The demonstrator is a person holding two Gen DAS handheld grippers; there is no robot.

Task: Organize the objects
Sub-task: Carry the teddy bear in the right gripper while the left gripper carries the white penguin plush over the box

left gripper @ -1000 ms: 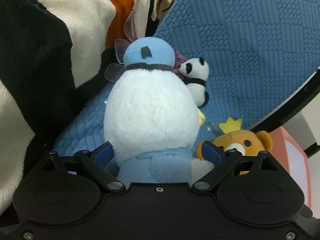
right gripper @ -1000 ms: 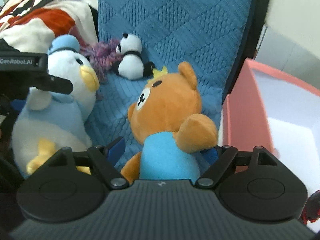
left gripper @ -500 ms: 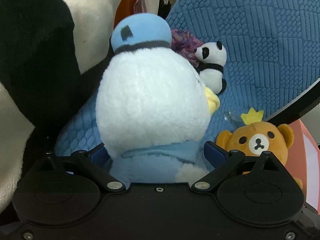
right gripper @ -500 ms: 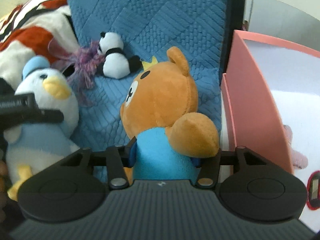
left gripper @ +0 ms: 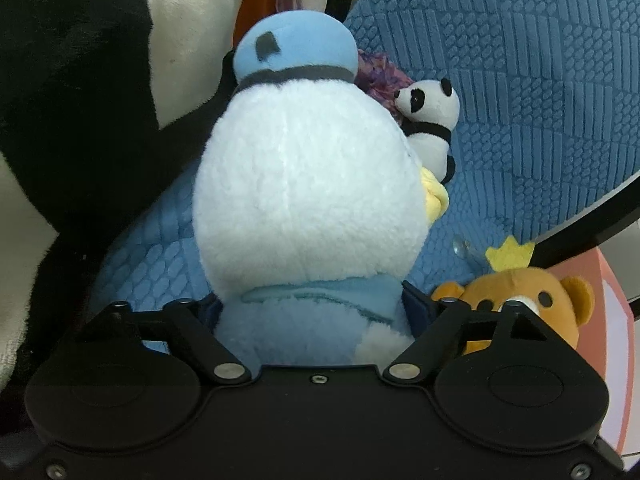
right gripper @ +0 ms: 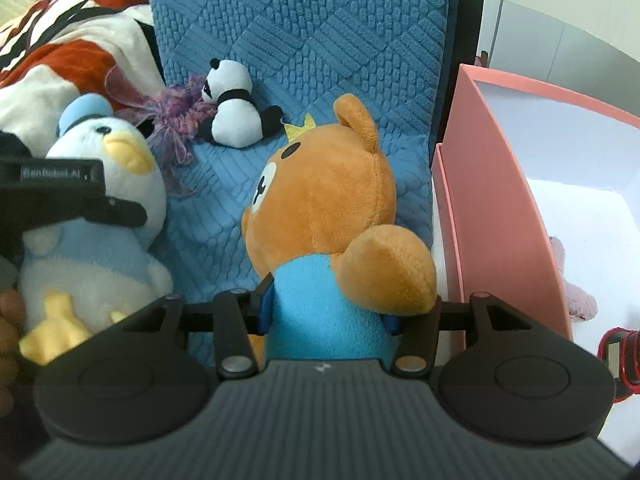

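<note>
Both grabs basically sorted: left gripper jaws just closing on the penguin plush, right gripper clamping the bear plush, little panda far back, pink box right, nearly empty.

Fluffy plush penguin, smooth fleece bear, quilted textured blue cushion, matt pink box
</note>
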